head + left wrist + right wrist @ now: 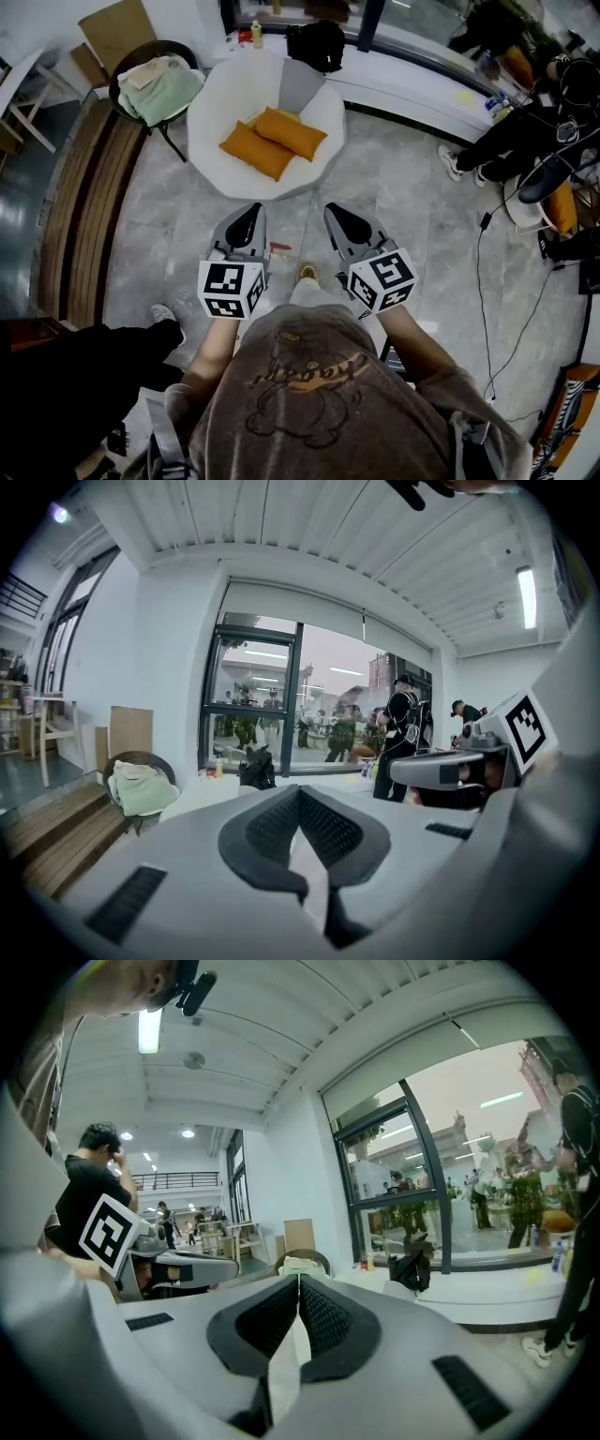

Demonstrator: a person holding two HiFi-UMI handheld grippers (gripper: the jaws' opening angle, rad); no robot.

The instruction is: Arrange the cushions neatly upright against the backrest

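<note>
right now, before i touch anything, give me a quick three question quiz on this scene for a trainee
1. How many orange cushions lie flat on the seat of the white chair? A one, B two, C three
2. True or false: the left gripper is shut on a cushion.
3. Which cushion leans at the back of the chair?

Key
1. B
2. False: its jaws are together with nothing between them.
3. The grey cushion.
</note>
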